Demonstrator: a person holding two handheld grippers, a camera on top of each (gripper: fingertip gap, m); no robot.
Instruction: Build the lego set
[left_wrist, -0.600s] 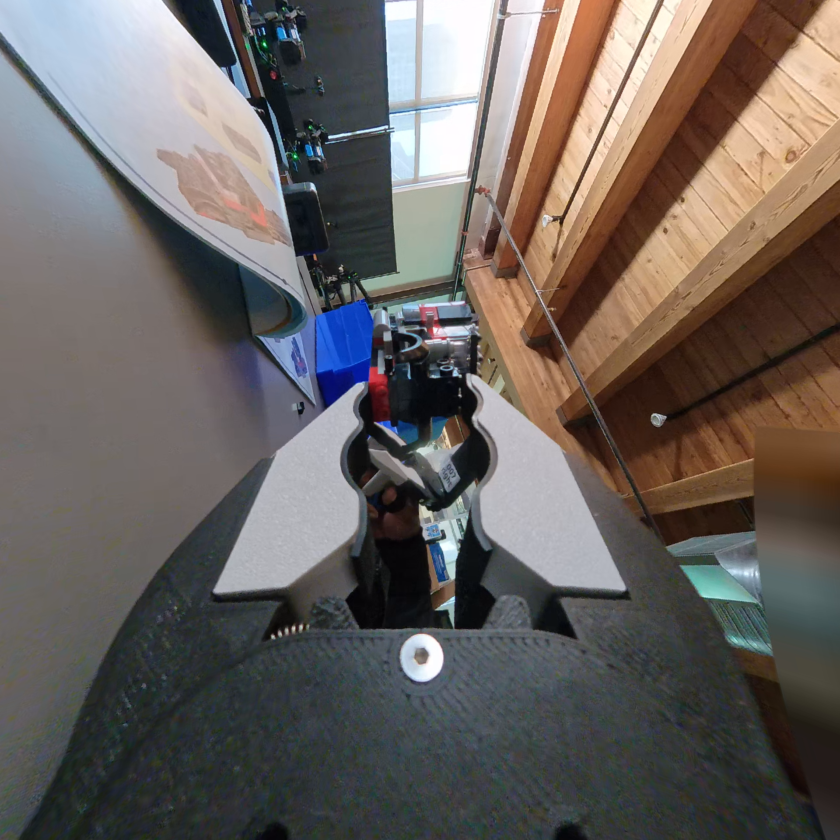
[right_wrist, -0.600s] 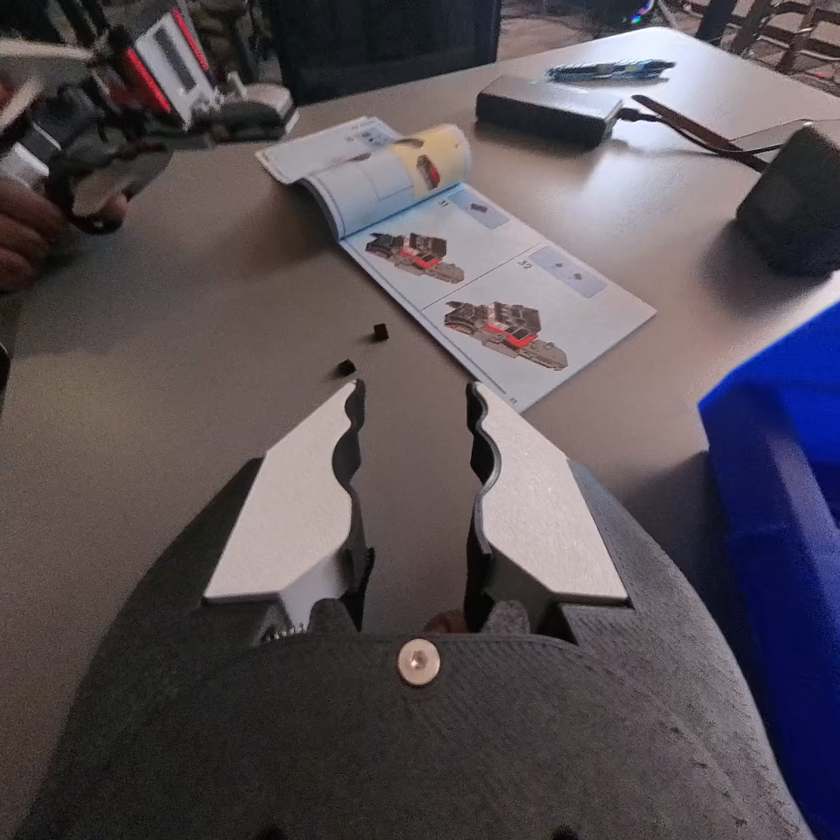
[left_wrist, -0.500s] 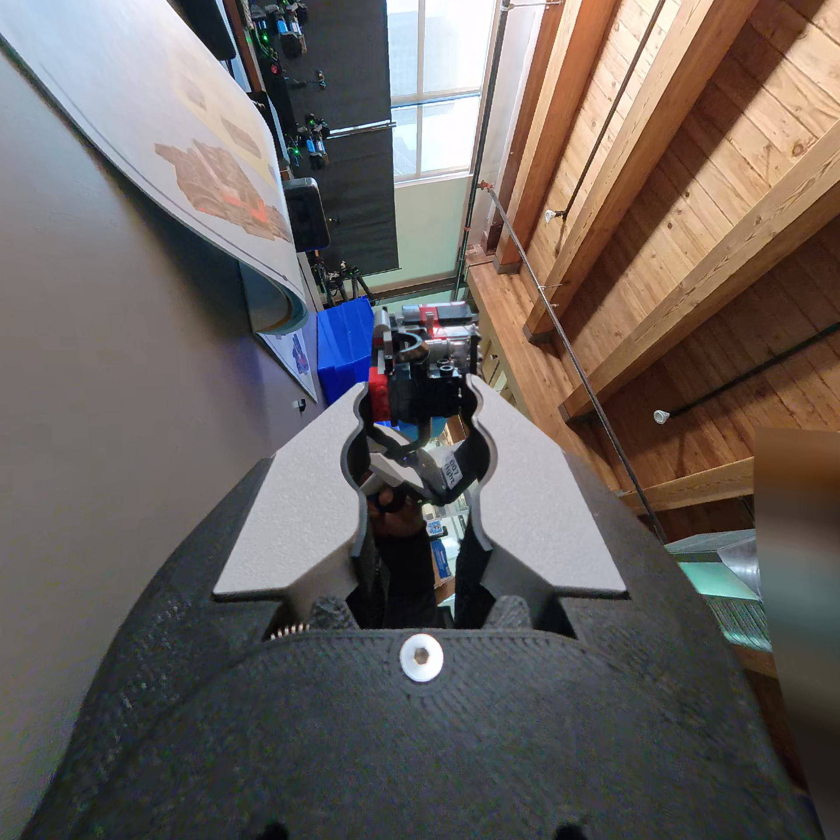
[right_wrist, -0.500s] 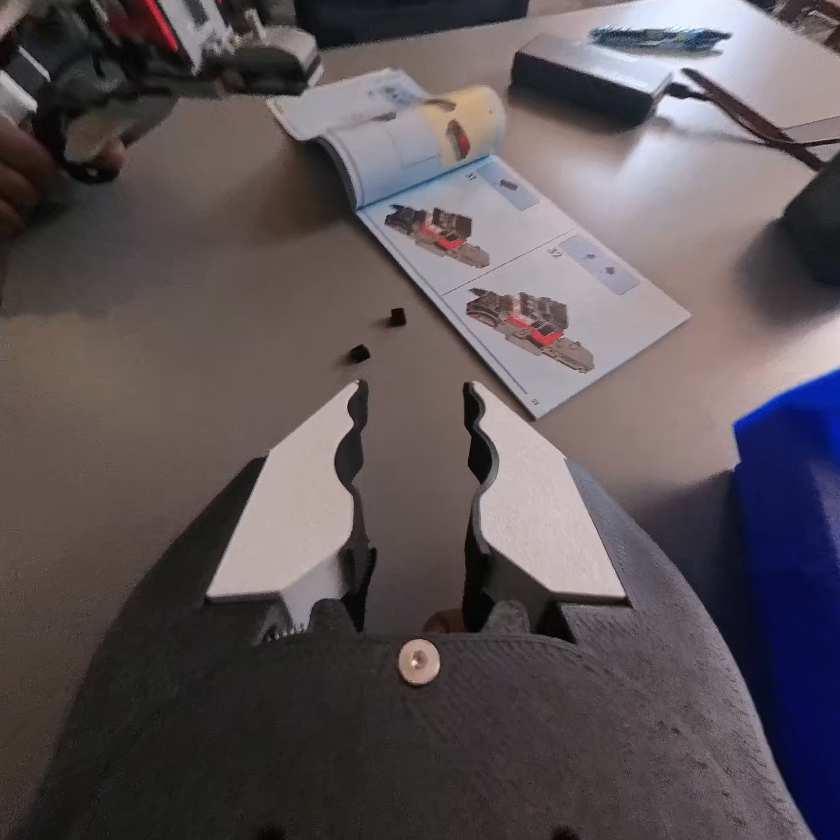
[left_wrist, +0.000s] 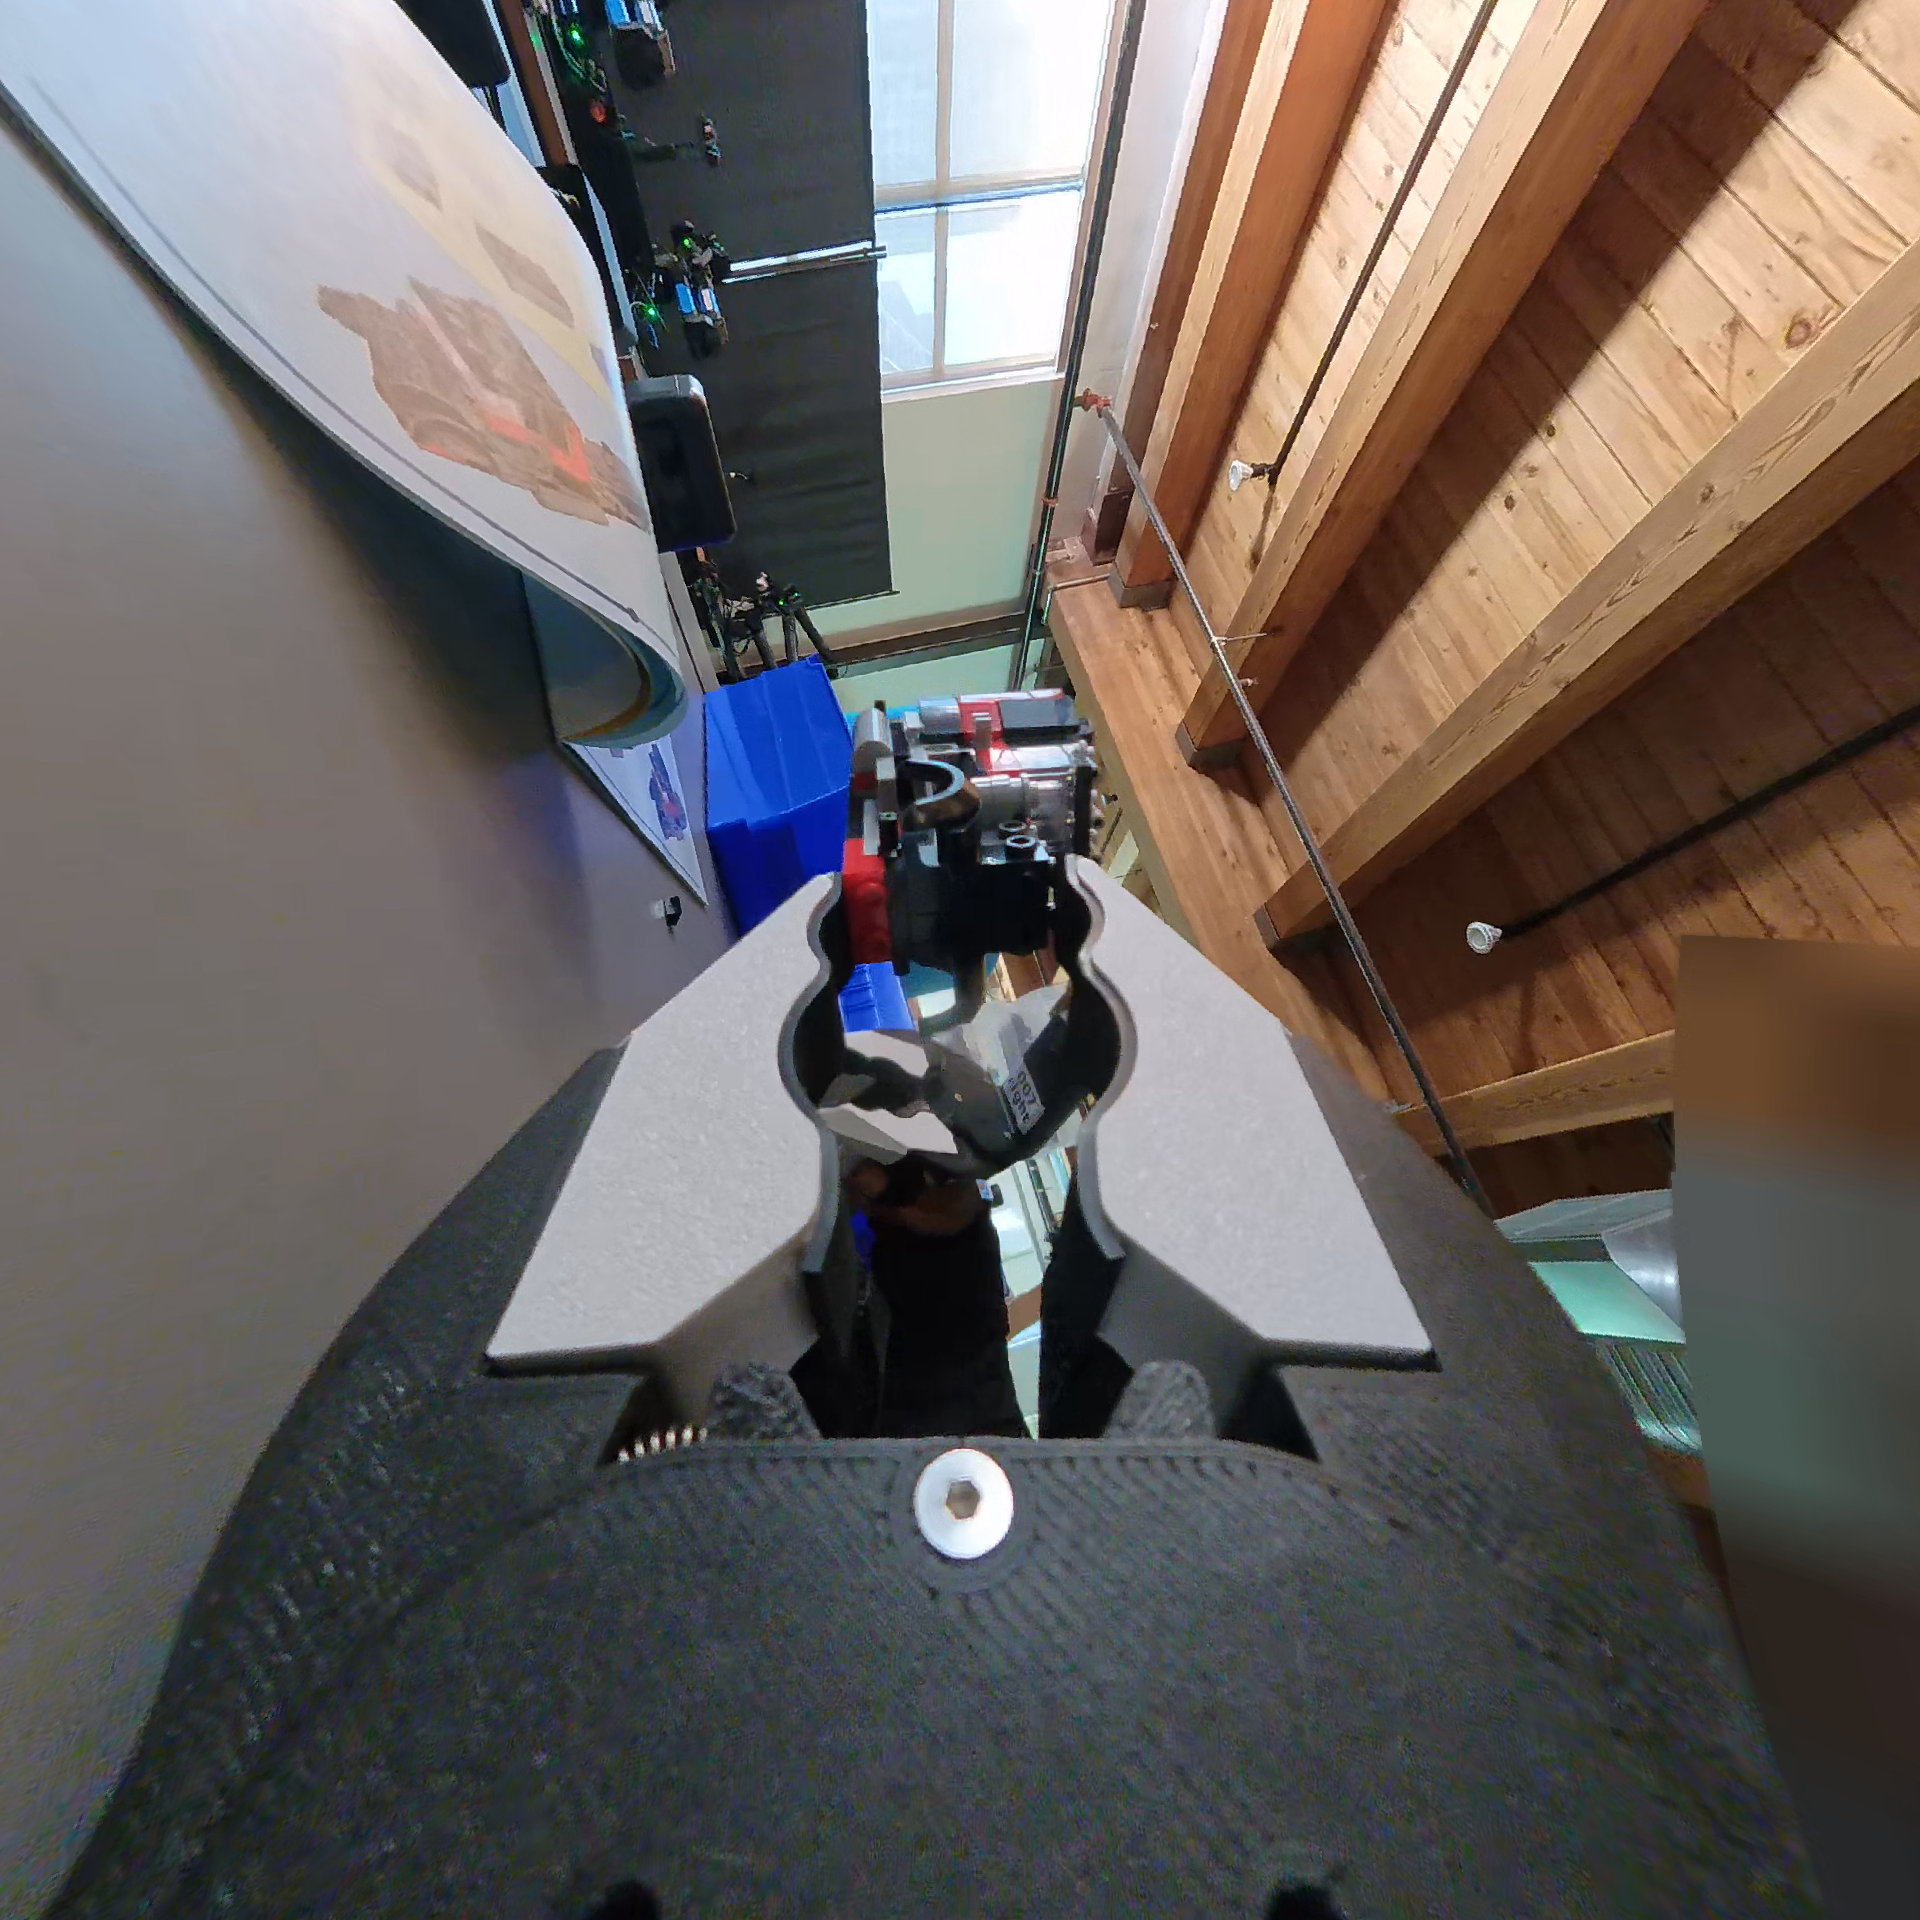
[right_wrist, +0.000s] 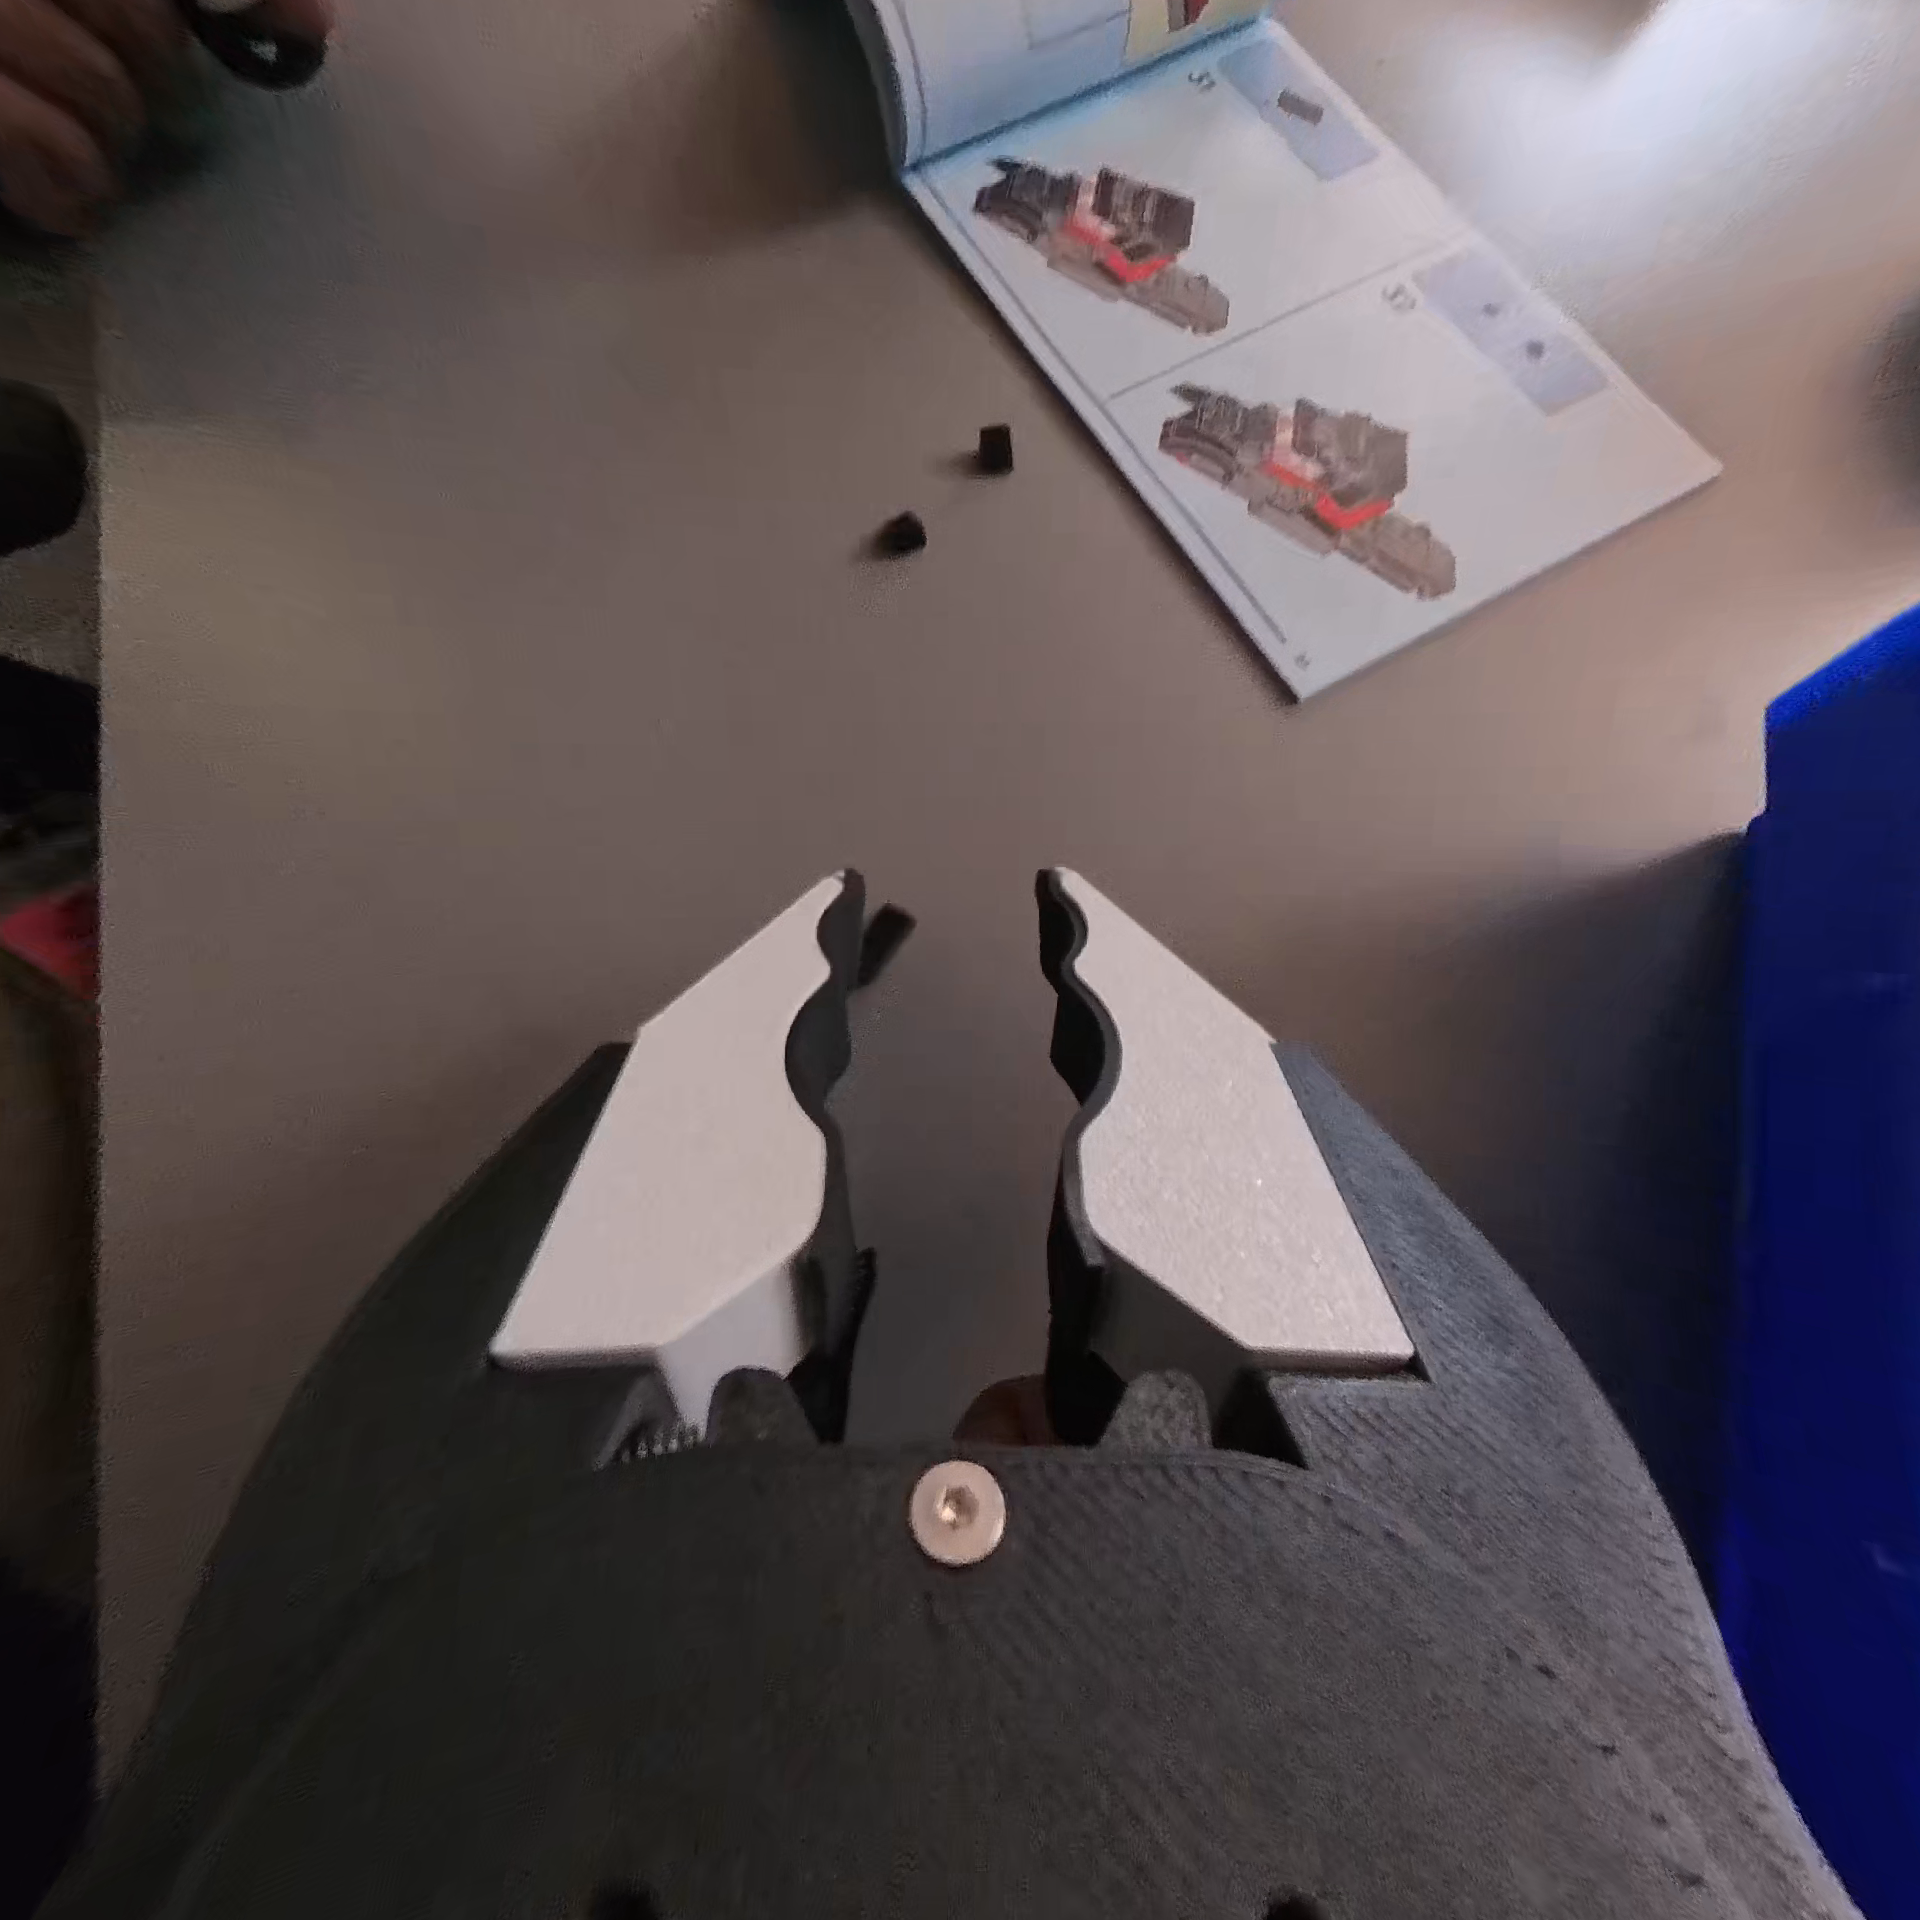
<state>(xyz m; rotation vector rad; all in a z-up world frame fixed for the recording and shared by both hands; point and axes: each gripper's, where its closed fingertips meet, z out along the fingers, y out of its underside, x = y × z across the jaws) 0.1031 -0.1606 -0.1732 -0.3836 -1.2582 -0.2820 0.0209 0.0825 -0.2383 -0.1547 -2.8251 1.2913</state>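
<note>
The left claw (left_wrist: 956, 914) is clamped on a part-built black, grey and red brick model (left_wrist: 966, 831), held at its tips off the grey surface (left_wrist: 260, 935). The right claw (right_wrist: 948, 904) stands narrowly parted and empty above that surface, one small black brick (right_wrist: 885, 937) just beside its left fingertip (right_wrist: 831, 914). Two more small black bricks (right_wrist: 902, 533) lie ahead, with the open pale-blue instruction booklet (right_wrist: 1351, 343) ahead to the right and a blue plastic bin (right_wrist: 1839, 1039) on its right.

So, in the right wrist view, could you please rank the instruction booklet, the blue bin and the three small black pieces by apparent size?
1. instruction booklet
2. blue bin, cropped and nearer, so unsure
3. black pieces, alike
</note>
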